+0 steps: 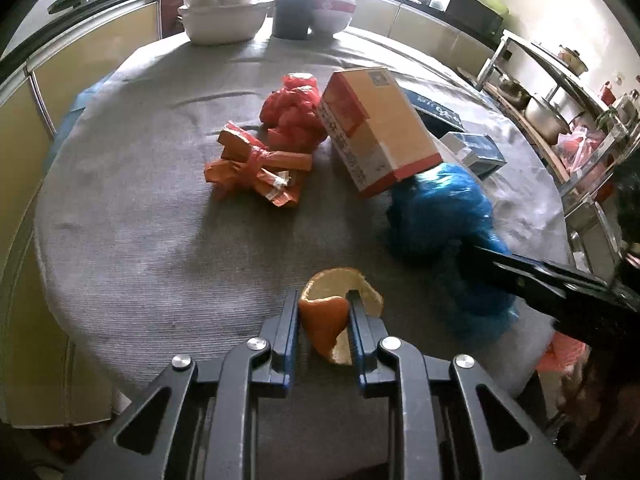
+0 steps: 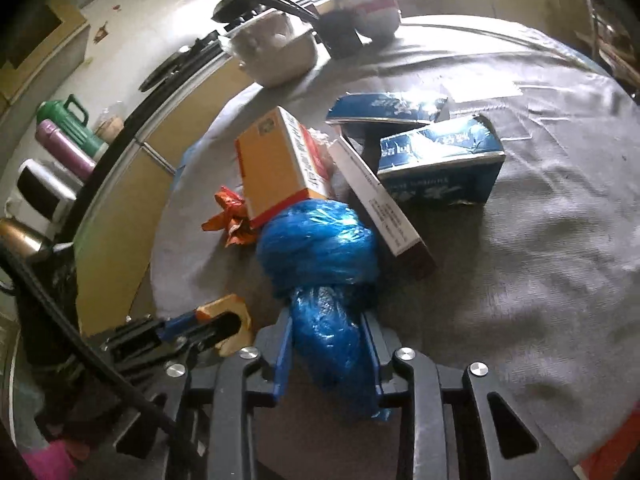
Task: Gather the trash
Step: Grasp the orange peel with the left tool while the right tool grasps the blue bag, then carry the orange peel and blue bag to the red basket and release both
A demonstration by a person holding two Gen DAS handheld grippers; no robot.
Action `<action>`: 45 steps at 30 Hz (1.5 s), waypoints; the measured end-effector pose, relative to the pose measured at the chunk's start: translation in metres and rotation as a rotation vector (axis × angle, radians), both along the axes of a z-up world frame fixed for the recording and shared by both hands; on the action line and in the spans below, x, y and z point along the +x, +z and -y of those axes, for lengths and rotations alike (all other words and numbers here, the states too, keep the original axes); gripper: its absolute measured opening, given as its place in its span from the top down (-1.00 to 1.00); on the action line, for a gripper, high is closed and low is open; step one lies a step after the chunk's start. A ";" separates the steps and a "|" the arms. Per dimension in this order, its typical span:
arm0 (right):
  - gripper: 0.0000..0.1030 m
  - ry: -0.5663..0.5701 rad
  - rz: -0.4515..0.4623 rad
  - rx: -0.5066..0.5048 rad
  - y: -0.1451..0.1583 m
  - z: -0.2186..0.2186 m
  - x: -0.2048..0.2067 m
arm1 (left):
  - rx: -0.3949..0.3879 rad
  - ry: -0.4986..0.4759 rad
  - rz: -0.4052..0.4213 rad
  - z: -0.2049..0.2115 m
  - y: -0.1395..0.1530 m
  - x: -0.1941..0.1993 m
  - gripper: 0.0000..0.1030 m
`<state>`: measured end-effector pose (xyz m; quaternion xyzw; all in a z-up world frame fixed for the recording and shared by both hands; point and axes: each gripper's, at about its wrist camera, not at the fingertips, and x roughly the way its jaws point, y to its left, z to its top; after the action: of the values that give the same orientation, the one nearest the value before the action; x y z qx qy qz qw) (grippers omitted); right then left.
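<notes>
My left gripper [image 1: 323, 304] is shut on a curled orange peel [image 1: 326, 318] near the table's front edge; it also shows in the right wrist view [image 2: 224, 314]. My right gripper [image 2: 328, 328] is shut on a crumpled blue plastic bag [image 2: 320, 248], which also shows in the left wrist view [image 1: 440, 216]. An orange-and-white carton [image 1: 376, 128] leans on the blue bag. A red plastic bag [image 1: 294, 112] and an orange wrapper bundle [image 1: 256, 164] lie mid-table.
The round table has a grey cloth [image 1: 160, 220]. Blue boxes [image 2: 440, 164] and a long white box [image 2: 380, 208] lie behind the bag. White bowls [image 1: 222, 12] and a dark cup [image 1: 292, 16] stand at the far edge. Shelves with pots [image 1: 560, 108] are at right.
</notes>
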<state>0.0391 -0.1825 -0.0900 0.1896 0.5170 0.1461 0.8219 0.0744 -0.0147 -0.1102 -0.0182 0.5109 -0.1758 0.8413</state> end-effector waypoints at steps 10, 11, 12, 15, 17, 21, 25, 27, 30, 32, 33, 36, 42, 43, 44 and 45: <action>0.46 -0.060 0.028 0.129 0.013 0.047 -0.037 | 0.006 -0.009 0.059 -0.008 0.007 -0.015 -0.23; 0.46 -0.068 0.023 0.144 0.011 0.051 -0.041 | 0.013 -0.014 0.055 -0.007 0.006 -0.014 -0.23; 0.46 -0.079 0.018 0.168 0.010 0.056 -0.045 | 0.031 -0.018 0.049 -0.004 0.004 -0.013 -0.23; 0.47 -0.102 0.013 0.220 0.007 0.068 -0.055 | 0.091 -0.021 0.033 0.002 -0.007 -0.010 -0.23; 0.47 -0.112 0.023 0.222 0.010 0.073 -0.060 | 0.106 -0.022 0.059 0.003 -0.007 -0.013 -0.23; 0.47 -0.130 0.040 0.251 0.013 0.082 -0.068 | 0.154 -0.025 0.097 0.009 -0.006 -0.015 0.15; 0.47 -0.149 0.071 0.269 0.019 0.092 -0.075 | 0.153 -0.045 0.114 0.016 0.001 -0.017 0.35; 0.47 -0.165 0.086 0.281 0.022 0.099 -0.079 | 0.155 -0.070 0.116 0.024 0.005 -0.018 0.38; 0.47 -0.195 0.099 0.319 0.023 0.115 -0.085 | 0.161 -0.116 0.142 0.041 0.013 -0.022 0.39; 0.47 -0.224 0.094 0.351 0.021 0.126 -0.090 | 0.153 -0.140 0.151 0.051 0.018 -0.024 0.39; 0.47 -0.245 0.090 0.378 0.018 0.134 -0.093 | 0.146 -0.156 0.157 0.057 0.020 -0.023 0.39; 0.48 -0.300 0.080 0.425 0.010 0.153 -0.099 | 0.144 -0.203 0.178 0.077 0.028 -0.028 0.39; 0.42 -0.278 0.027 0.463 0.000 0.156 -0.098 | 0.145 -0.229 0.171 0.095 0.024 -0.033 0.39; 0.30 -0.261 0.013 0.452 -0.002 0.149 -0.096 | 0.144 -0.217 0.155 0.094 0.021 -0.031 0.39; 0.15 -0.244 0.006 0.424 -0.003 0.142 -0.095 | 0.145 -0.206 0.142 0.092 0.018 -0.030 0.39; -0.34 -0.231 0.004 0.383 -0.005 0.133 -0.095 | 0.146 -0.190 0.128 0.088 0.014 -0.029 0.39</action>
<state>-0.0563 -0.3151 -0.0945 0.4001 0.4528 0.1468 0.7832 0.0451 -0.1025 -0.0961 0.1028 0.4670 -0.2179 0.8508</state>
